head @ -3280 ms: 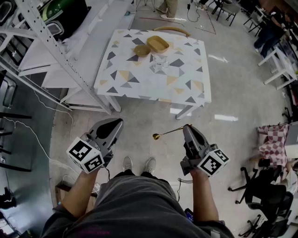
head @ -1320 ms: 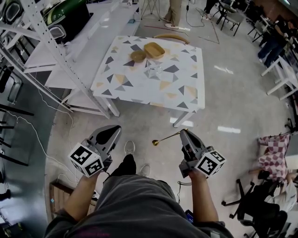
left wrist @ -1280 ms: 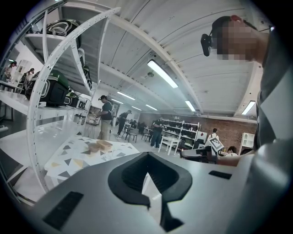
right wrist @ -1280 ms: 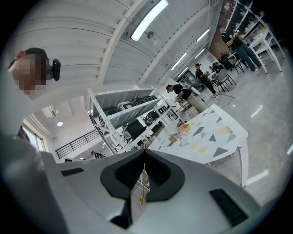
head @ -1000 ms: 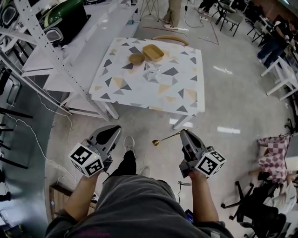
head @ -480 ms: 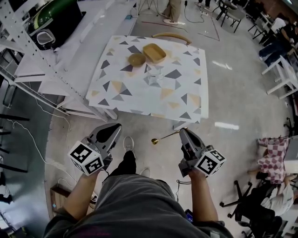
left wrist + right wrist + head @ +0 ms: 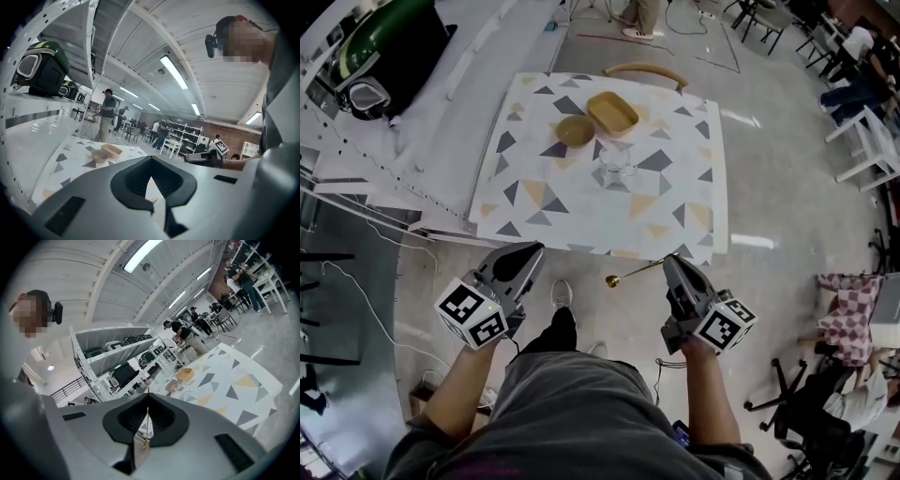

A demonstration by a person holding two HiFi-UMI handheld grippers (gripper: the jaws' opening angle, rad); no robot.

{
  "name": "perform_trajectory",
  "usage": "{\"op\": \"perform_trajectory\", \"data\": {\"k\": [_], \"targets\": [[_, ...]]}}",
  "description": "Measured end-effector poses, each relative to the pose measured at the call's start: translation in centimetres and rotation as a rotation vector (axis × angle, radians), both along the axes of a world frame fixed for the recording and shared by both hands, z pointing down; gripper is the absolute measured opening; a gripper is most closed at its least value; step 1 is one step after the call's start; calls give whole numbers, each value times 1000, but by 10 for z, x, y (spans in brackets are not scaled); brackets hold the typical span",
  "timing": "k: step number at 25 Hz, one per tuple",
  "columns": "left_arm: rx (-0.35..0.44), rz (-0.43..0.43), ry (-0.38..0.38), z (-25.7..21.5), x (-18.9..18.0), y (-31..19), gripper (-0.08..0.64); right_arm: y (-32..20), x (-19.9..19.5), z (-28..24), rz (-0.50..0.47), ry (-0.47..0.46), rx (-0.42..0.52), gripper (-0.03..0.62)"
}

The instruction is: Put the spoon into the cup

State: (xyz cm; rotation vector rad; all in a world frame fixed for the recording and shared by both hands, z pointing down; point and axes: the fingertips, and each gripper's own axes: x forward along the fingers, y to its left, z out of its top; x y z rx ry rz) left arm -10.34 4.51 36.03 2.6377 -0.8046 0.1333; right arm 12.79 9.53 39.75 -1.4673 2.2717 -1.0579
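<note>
Pinching the spoon (image 7: 637, 270) by its handle, the right gripper (image 7: 673, 262) is closed on it just off the table's (image 7: 675, 217) near edge. The left gripper (image 7: 525, 251) is closed on nothing. One cup (image 7: 617, 159) stands mid-table, and two bowls (image 7: 576, 130) sit towards the far edge.

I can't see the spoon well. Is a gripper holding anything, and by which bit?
The right gripper holds the gold spoon by the end of its handle, bowl sticking out sideways. The left gripper holds nothing.

Cup (image 7: 617, 161) central on table (image 7: 675, 225); bowl (image 7: 576, 130), dish (image 7: 613, 113) behind it (dish rightward); spoon (image 7: 630, 272) before table.
</note>
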Motion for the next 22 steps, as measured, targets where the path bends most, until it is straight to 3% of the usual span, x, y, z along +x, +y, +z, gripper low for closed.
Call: {"op": "perform_trajectory", "data": {"k": [22], "targets": [[-33, 91, 30, 8, -28, -141, 15, -126, -37, -3, 79, 29, -22, 23]]}}
